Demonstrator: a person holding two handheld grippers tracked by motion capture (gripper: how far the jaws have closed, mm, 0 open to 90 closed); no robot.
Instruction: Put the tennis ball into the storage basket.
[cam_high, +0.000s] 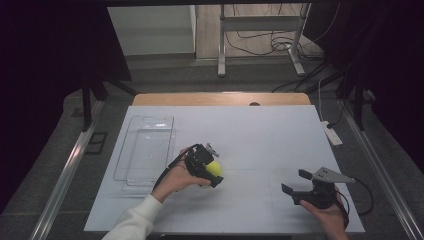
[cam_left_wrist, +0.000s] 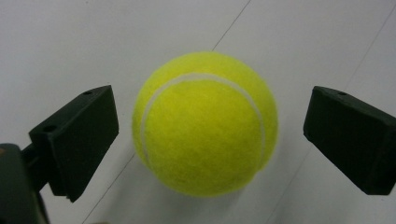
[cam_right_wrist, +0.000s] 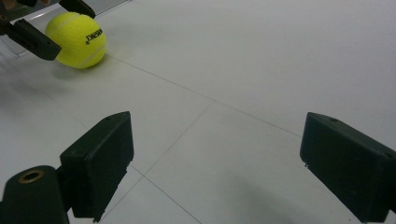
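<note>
White table sheet (cam_high: 260, 135) with thin grid lines, dark room around it, cables on the floor at the top of the frame.

I'm bracketing the fuzzy yellow-green tennis ball (cam_high: 215, 169) with my left gripper (cam_high: 210, 166), just left of centre in the high view. Ball is sitting on the sheet. In the left gripper view the ball (cam_left_wrist: 205, 123) is dead centre between my jaws, with a visible gap on each side: spread, not touching, nothing pinched yet.

My right gripper (cam_high: 295, 184) is hovering low at the lower right of the high view, jaws also wide apart and empty, well apart from the ball. In the right gripper view the ball (cam_right_wrist: 77, 39) is showing in the upper left corner with my left gripper's black jaws on either side of it.

Clear rectangular plastic tray (cam_high: 145, 150) is lying left of the ball, near it, nothing in it.

Progress, my read: approach and alignment done. Grasp not yet made. Closing on the ball, lifting and placing are all left; the tray is looking like the likely destination, but I'm guessing.
</note>
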